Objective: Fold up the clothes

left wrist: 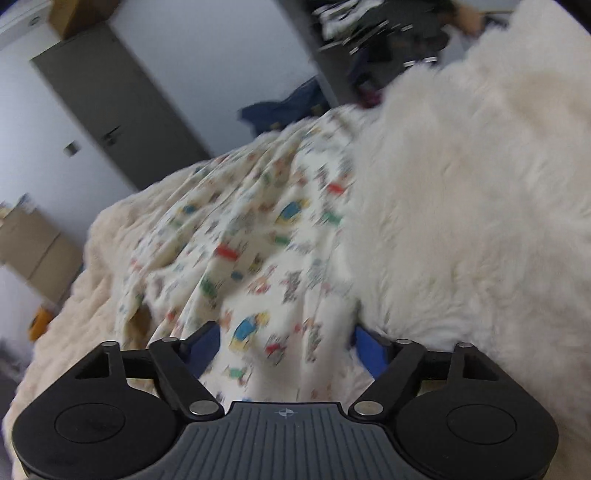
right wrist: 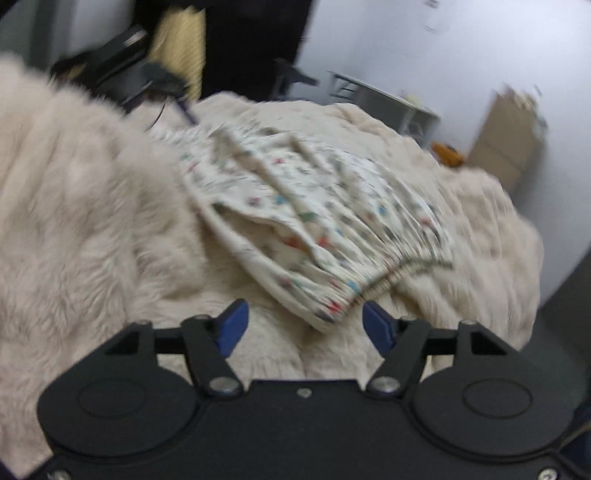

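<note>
A cream garment printed with small colourful figures (left wrist: 258, 229) lies crumpled on a cream quilted bed cover (left wrist: 110, 258). My left gripper (left wrist: 288, 343) is open, its blue fingers (left wrist: 207, 343) apart; the printed cloth lies loose between them and hides their tips. In the right wrist view the same garment (right wrist: 314, 206) shows a gathered elastic waistband (right wrist: 406, 266). My right gripper (right wrist: 306, 325) is open just short of the garment's near edge, with nothing pinched. A white fluffy garment (left wrist: 480, 184) (right wrist: 74, 203) lies piled beside the printed one. Both views are blurred.
A grey door (left wrist: 118, 103) and cardboard boxes (left wrist: 33, 243) stand beyond the bed's edge. Dark clutter (left wrist: 388, 33) and a blue cloth (left wrist: 288, 107) lie at the far end. The right wrist view shows a metal table (right wrist: 388, 99), a box (right wrist: 509, 140) and an orange object (right wrist: 448, 153).
</note>
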`<state>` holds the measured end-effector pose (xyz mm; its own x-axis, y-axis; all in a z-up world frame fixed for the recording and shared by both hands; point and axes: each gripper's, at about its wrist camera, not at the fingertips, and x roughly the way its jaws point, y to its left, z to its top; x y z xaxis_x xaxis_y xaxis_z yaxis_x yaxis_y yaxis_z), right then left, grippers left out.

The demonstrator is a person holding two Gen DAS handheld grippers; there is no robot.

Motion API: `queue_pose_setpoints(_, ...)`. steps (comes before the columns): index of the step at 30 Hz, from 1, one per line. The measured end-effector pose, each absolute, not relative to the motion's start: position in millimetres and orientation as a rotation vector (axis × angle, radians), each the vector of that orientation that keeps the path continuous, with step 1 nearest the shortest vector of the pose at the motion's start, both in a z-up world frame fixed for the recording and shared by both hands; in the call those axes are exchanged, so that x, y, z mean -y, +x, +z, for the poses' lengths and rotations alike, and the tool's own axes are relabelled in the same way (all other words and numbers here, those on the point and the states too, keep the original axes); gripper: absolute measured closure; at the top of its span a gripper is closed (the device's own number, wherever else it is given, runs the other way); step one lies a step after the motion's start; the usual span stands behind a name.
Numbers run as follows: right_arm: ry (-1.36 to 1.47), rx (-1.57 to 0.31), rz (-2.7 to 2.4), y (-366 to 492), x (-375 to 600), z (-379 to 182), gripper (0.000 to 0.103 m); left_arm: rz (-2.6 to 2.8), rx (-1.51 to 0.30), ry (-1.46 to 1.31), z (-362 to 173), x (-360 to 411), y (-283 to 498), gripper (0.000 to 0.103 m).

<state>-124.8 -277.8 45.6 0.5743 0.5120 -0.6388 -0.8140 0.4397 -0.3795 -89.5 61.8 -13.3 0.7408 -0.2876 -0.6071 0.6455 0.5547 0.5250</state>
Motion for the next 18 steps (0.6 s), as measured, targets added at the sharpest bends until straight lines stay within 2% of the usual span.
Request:
queue_pose_setpoints(1, -0.769, -0.463, 0.855, -127.3, 268.9, 42.5, 0.037, -0.57, -0.488, 0.813, -16.8, -61.7, -95.2, 0.054)
queue_pose_setpoints(2, -0.806, -0.45, 0.852, -129.0, 260.9, 38.9, 0.037, -0.566, -0.484, 0.816, -19.9, -61.9, -101.4, 0.056)
queue_pose_setpoints(6, -0.925, -0.388, 0.844, -131.7, 230.3, 20.0, 0.038, -0.505, -0.47, 0.807, -29.0, -62.4, -110.0, 0.056)
queue_pose_setpoints(7, -0.941, -0.381, 0.849, -130.1, 223.9, 15.1, 0.043, -0.488, -0.458, 0.806, -31.2, -61.0, -108.3, 0.059)
queue_pose_setpoints(8, -0.958, -0.374, 0.853, -128.4, 217.4, 10.2, 0.058, -0.472, -0.444, 0.808, -33.4, -59.5, -106.8, 0.074)
queue_pose_setpoints(9, -0.974, -0.368, 0.858, -126.7, 211.0, 5.3, 0.07, -0.437, -0.418, 0.824, -36.6, -56.2, -100.6, 0.085)
queue_pose_setpoints(10, -0.979, -0.375, 0.847, -122.9, 208.3, 3.4, 0.092, -0.422, -0.407, 0.824, -36.7, -55.8, -97.9, 0.099)
queue_pose_setpoints(11, -0.98, -0.38, 0.839, -121.7, 207.8, 2.7, 0.099, -0.41, -0.398, 0.822, -36.5, -55.6, -95.5, 0.099)
queue_pose_setpoints(16, -0.867, -0.294, 0.834, -125.2, 225.1, 32.7, 0.102, -0.403, -0.336, 0.677, 4.9, -78.5, -97.7, 0.102)
queue_pose_setpoints(18, -0.837, -0.266, 0.842, -133.1, 234.8, 51.1, 0.102, -0.452, -0.289, 0.621, 37.7, -93.7, -114.8, 0.102)
